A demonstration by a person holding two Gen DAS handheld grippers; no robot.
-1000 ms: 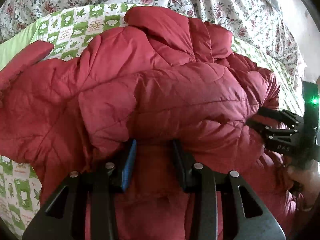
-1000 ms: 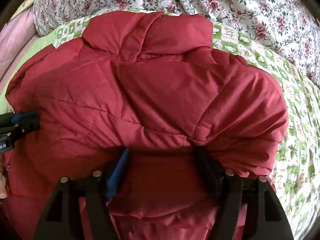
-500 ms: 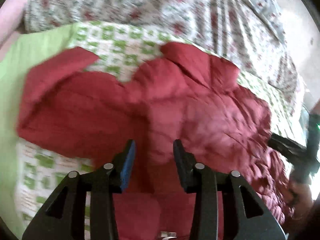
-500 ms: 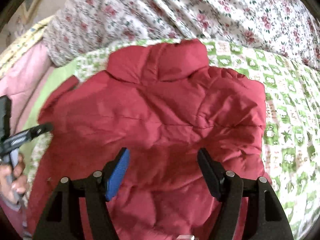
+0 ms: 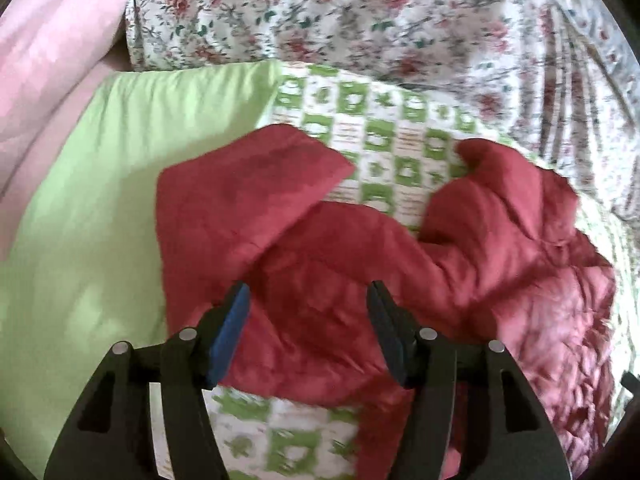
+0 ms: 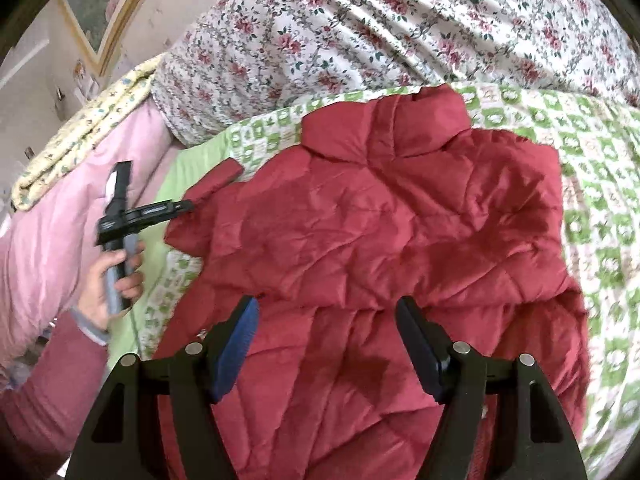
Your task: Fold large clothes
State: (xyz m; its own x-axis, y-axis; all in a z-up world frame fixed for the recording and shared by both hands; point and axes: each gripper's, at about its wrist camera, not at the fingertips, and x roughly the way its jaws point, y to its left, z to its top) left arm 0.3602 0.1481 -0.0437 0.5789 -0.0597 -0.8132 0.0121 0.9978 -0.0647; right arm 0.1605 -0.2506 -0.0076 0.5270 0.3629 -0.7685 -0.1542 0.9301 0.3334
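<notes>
The red quilted jacket (image 6: 384, 248) lies spread on the green-and-white checked quilt (image 6: 592, 160), its collar (image 6: 384, 124) pointing away toward the floral bedding (image 6: 400, 24), so its long axis runs from near the right gripper up to that collar. One sleeve (image 5: 240, 184) angles out to the left, its cuff end resting over the edge where the checked quilt meets a plain light-green sheet (image 5: 100, 200). The printed squares on the quilt carry small lines of writing, too blurred to read; the marking on the left gripper's body is also illegible. Bare quilt shows to the right of the jacket and between sleeve and collar; a pink blanket (image 6: 48, 240) borders the far left. The right gripper (image 6: 326, 344) hovers over the lower body of the jacket with its jaws spread wide, grasping nothing. The left gripper (image 5: 308, 332), held in the left hand (image 6: 112, 280), is likewise released above the sleeve side, fingers apart
</notes>
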